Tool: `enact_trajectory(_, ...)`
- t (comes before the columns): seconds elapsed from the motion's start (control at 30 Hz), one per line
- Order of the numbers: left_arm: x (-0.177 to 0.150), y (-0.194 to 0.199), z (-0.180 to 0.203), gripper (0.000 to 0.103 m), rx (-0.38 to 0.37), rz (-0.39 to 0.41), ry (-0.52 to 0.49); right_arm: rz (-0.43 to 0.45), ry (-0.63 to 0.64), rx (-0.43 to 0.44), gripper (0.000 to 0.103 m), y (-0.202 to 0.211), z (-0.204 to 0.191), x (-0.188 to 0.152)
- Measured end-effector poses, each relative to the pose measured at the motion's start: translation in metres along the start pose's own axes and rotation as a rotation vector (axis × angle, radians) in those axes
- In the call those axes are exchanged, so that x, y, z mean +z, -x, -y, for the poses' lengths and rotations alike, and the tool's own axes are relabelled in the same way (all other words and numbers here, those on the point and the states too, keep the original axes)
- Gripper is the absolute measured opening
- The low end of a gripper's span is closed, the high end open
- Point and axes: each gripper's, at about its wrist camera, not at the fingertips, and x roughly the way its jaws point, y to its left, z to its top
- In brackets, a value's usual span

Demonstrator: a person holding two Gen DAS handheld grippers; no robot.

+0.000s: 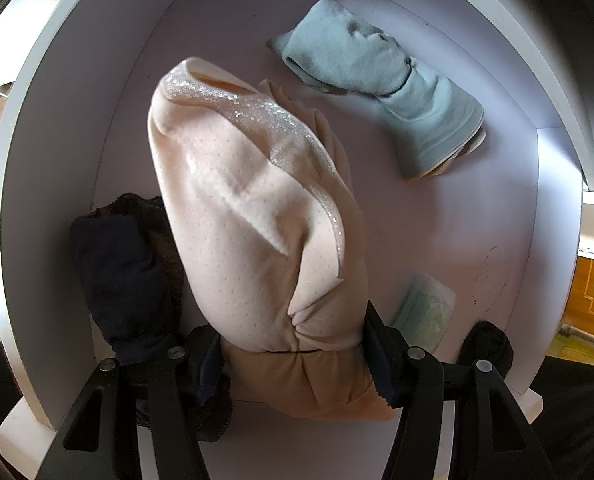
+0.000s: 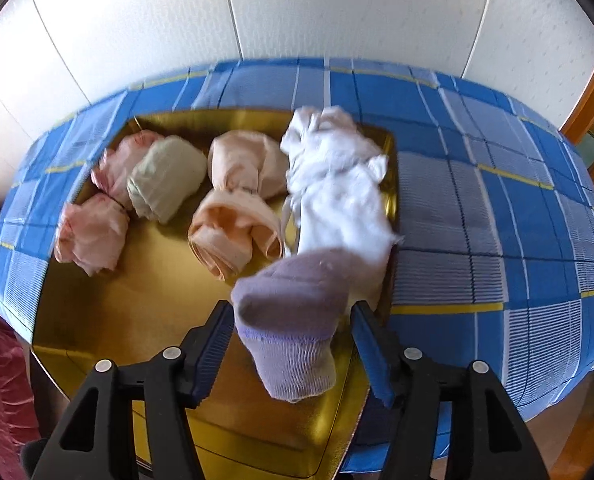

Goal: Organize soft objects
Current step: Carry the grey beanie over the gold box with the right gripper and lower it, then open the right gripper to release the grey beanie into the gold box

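White panelled wall is standing behind a worktop (image 2: 497,184) that is wearing a blue checked cloth, and a gold tray (image 2: 137,280) is sitting on it with rolled bundles gathered toward its far side: two pink rolls (image 2: 93,236) at the far left, a pale green roll (image 2: 165,180) just beside them, and two peach rolls (image 2: 241,216) nearer the tray's middle. The right tool (image 2: 293,340) is closing on a white and lilac sock bundle (image 2: 329,240), its lilac cuff pinched between the blue pads while the white part is trailing over the tray's right edge. Away from the tray, the left tool (image 1: 293,344) is clamping the tied end of a cream sequinned bundle (image 1: 249,208) and is holding it inside a white drawer (image 1: 49,160); whether the bundle is touching the drawer floor I cannot tell. A mint bundle (image 1: 385,92) is lying toward the drawer's far right, a dark lacy bundle (image 1: 129,264) is sitting just left of the cream one, and a small pale green packet (image 1: 425,312) is lying to its right. To my eye the sorting is mid-way: both hands are carrying, one item is being stowed in the drawer, another is being lifted from the tray. Next, the left jaws need parting so the cream bundle settles between its neighbours, and the sock bundle needs carrying across without snagging the tray rim.
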Motion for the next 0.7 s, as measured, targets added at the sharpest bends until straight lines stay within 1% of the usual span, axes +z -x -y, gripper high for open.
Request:
enact_trajectory(0.07, 0.0, 0.0, 0.001, 0.061, 0.001, 0.0, 0.002, 0.034, -0.003, -0.001, 0.063, 0.01, 0.003, 0.001)
enact_trajectory(0.13, 0.0, -0.001, 0.001, 0.061, 0.005, -0.002, 0.0, 0.071, 0.002, 0.021, 0.063, 0.021, 0.005, -0.002)
enact_trajectory(0.3, 0.002, -0.001, 0.003, 0.061, 0.016, -0.003, 0.002, 0.116, 0.032, 0.075, 0.063, 0.04, 0.007, -0.016)
enact_trajectory(0.4, 0.003, -0.001, 0.004, 0.061, 0.022, -0.004, 0.003, 0.119, 0.024, 0.123, 0.063, 0.05, 0.013, -0.031)
enact_trajectory(0.57, 0.004, 0.0, 0.006, 0.061, 0.025, -0.009, 0.005, 0.17, 0.007, 0.228, 0.063, 0.073, 0.025, -0.062)
enact_trajectory(0.7, 0.006, 0.0, 0.007, 0.061, 0.027, -0.013, 0.008, 0.171, 0.017, 0.287, 0.063, 0.085, 0.03, -0.091)
